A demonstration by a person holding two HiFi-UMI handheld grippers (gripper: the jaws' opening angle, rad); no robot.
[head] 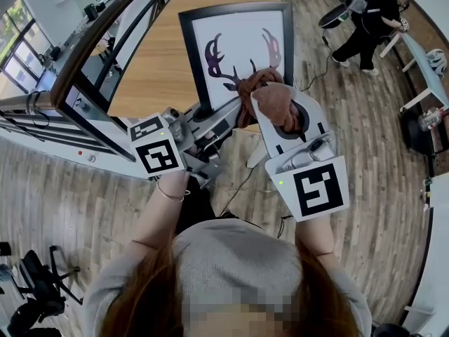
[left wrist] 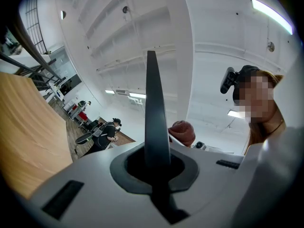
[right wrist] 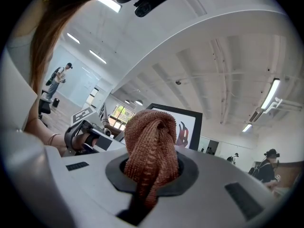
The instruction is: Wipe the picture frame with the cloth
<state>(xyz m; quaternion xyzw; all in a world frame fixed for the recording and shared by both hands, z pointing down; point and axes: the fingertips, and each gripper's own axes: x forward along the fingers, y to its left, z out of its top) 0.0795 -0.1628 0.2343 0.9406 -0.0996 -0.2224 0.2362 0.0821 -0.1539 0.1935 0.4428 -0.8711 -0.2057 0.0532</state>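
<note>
Left hand-held gripper (head: 202,118): clenched on the lower left edge of the black rectangular picture frame (head: 238,41), which holds a white print of a dark antlered deer head. In its own view the frame shows edge-on as a thin dark blade rising from between the closed jaws.

The picture frame is held upright, face toward the person, over the near edge of the pale wooden desk (head: 151,62).

Right hand-held gripper (right wrist: 149,172): grasping a rust-brown knitted cloth (head: 261,86), bunched and bulging out past the jaws.

From the head view the cloth lies over the print's lower right part, by the deer. It seems to touch the glass, but contact is not certain.
</note>
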